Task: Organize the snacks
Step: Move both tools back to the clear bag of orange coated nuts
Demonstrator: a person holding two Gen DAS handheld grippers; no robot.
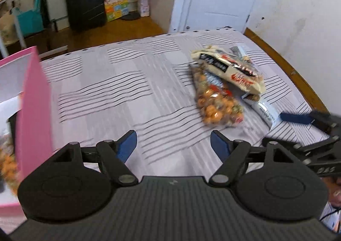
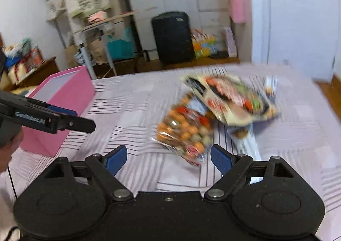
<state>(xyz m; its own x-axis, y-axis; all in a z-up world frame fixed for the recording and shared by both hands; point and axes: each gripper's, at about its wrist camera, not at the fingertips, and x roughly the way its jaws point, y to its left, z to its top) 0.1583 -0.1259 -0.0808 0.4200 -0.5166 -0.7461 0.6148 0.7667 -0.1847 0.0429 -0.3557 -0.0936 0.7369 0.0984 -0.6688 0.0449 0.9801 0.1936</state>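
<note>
1. Left wrist view: both hand-held grippers, left (image 1: 173, 145) and right (image 2: 168, 159), stand open and empty.
2. Risk: the snack bags (image 1: 226, 87) overlap, so a pinch could drag two together or slip on glossy film.
3. Bags lie piled on the bed (image 1: 106, 92), well apart from the pink box (image 1: 34, 100); the nearest holds orange balls.

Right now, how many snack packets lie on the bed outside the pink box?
3 for certain: a clear bag of orange snacks nearest, a cream packet overlapping its far end, and a white packet partly under both. More may hide beneath.
</note>
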